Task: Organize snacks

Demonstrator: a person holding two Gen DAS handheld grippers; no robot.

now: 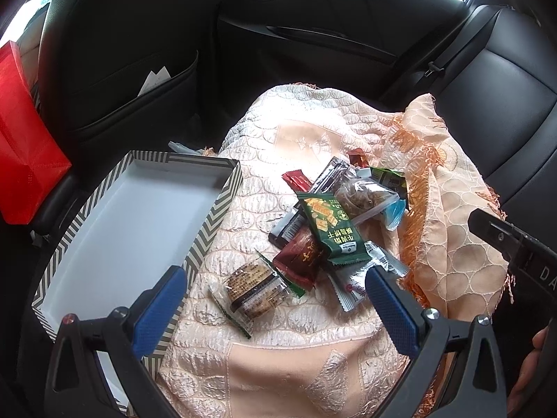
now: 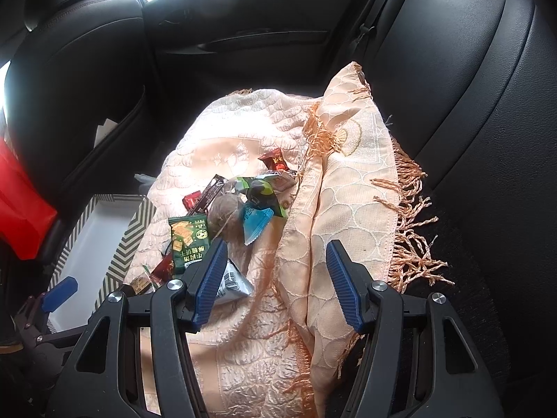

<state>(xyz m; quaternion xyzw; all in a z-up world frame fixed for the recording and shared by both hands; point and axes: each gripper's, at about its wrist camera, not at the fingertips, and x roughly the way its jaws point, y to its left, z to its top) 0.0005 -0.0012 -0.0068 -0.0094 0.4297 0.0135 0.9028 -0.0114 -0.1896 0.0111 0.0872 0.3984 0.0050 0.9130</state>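
A pile of wrapped snacks lies on a peach quilted cloth (image 1: 313,132) on a car's back seat. It includes a green biscuit packet (image 1: 330,230), a dark red packet (image 1: 301,261), a clear-wrapped brown cookie (image 1: 254,289) and a zip bag of nuts (image 1: 362,195). Left of the pile sits a striped box (image 1: 122,223) with a bare white inside. My left gripper (image 1: 275,273) hangs open above the near end of the pile, gripping nothing. My right gripper (image 2: 276,247) is open over the folded fringed cloth (image 2: 348,209), just right of the green packet (image 2: 189,240) and a white packet (image 2: 233,284).
A red bag (image 1: 24,153) stands left of the box by the front seat back (image 1: 132,52). The black seat backrest (image 2: 470,87) rises on the right and the far door (image 1: 313,35) closes the space behind. A hand (image 1: 532,365) holds the right gripper's body (image 1: 515,244).
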